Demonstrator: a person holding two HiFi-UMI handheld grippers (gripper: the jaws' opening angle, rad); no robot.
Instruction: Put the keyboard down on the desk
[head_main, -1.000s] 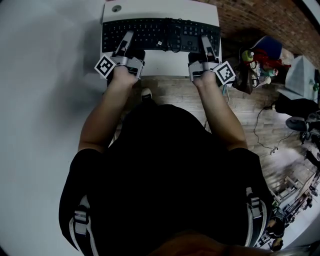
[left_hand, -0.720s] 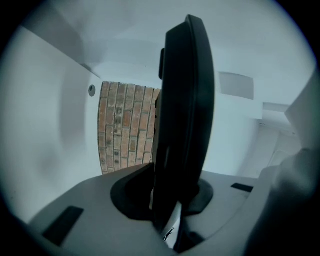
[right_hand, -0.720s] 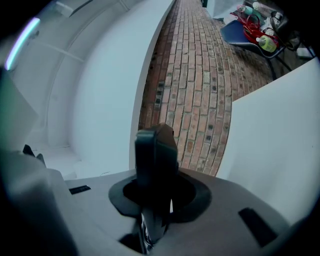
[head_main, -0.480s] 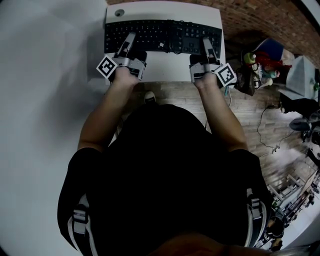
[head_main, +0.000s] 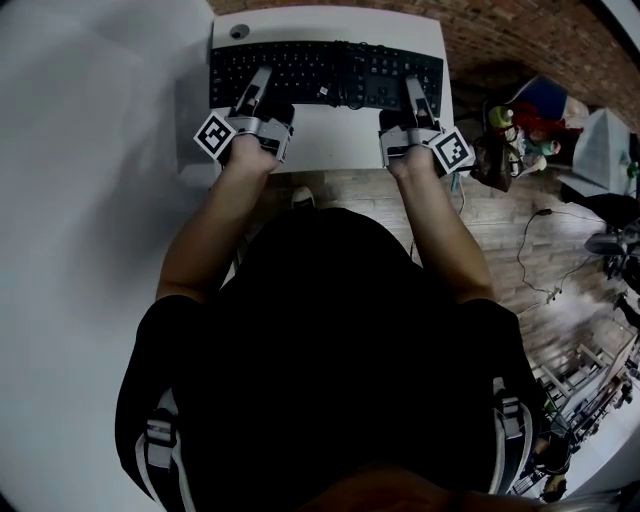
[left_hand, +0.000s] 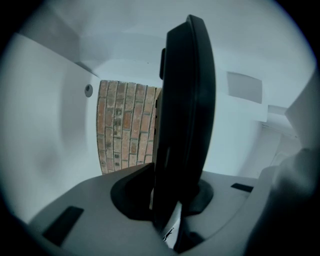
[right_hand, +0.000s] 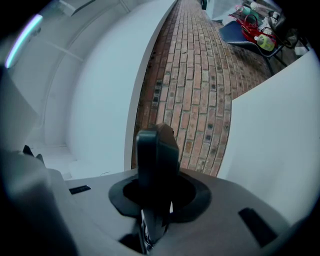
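Under the keyboard, any desk contact is probably hidden.

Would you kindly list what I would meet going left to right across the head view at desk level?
Left claw's marker cube, left claw, right claw, right claw's marker cube, colourful clutter.

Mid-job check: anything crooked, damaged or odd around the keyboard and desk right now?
Nothing stands out. The keyboard runs square with the white desk, the left hand-held gripper and right hand-held gripper each clamped on its near edge. No spill or damage shows.
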